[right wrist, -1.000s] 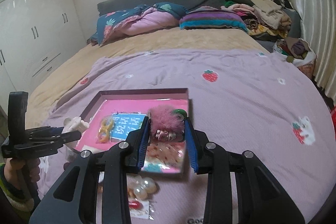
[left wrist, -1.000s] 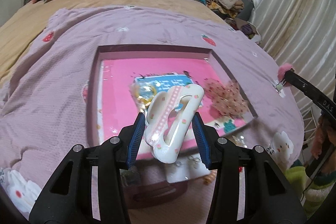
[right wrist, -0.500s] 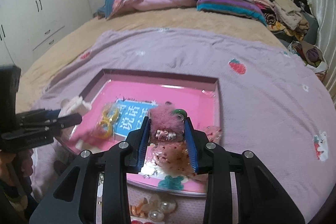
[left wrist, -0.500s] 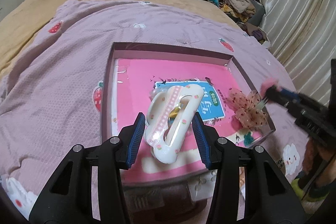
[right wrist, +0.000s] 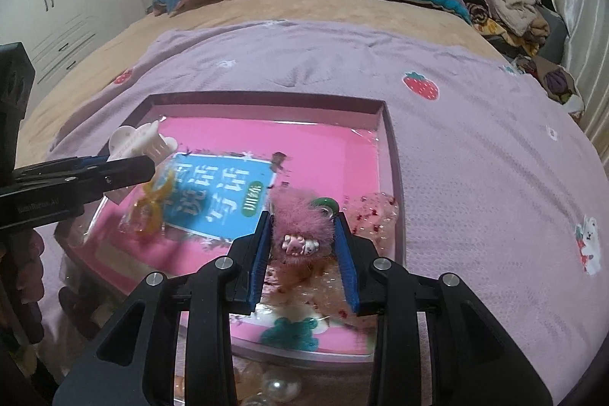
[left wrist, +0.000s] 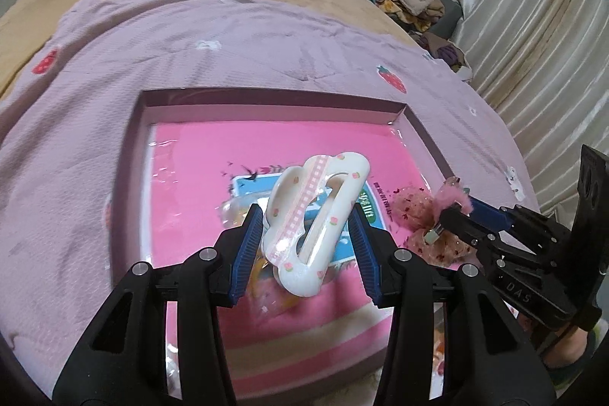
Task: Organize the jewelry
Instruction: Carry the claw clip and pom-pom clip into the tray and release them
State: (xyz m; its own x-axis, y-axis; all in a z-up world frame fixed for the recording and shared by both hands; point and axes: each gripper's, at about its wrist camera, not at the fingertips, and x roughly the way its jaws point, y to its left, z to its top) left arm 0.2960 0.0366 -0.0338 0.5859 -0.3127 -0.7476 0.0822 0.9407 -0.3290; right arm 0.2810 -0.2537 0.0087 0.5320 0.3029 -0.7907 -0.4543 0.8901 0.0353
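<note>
Left wrist view: left gripper (left wrist: 306, 234) is clamping a white hair claw clip (left wrist: 316, 219) w/ pink checked stripe & small flower dots betw. its blue pads (left wrist: 247, 250), holding it tilted above the middle of the pink tray (left wrist: 266, 101). Right gripper (right wrist: 304, 246) is squeezing a fuzzy pink hair clip (right wrist: 300, 227) w/ small charms on its front, hanging over the tray's right-hand near corner. Under that clip, on the tray floor, a sheer pink bow w/ red specks (right wrist: 375, 215) is lying against the right wall. Mid-tray, a blue printed card (right wrist: 224, 196) is lying flat, w/ a clear packet of yellow rings (right wrist: 152, 204) on its left edge. Just outside the tray's near wall, pearl-like beads (right wrist: 278, 387) are showing. Tray is sitting on a lilac strawberry-print blanket (right wrist: 475, 158).
</note>
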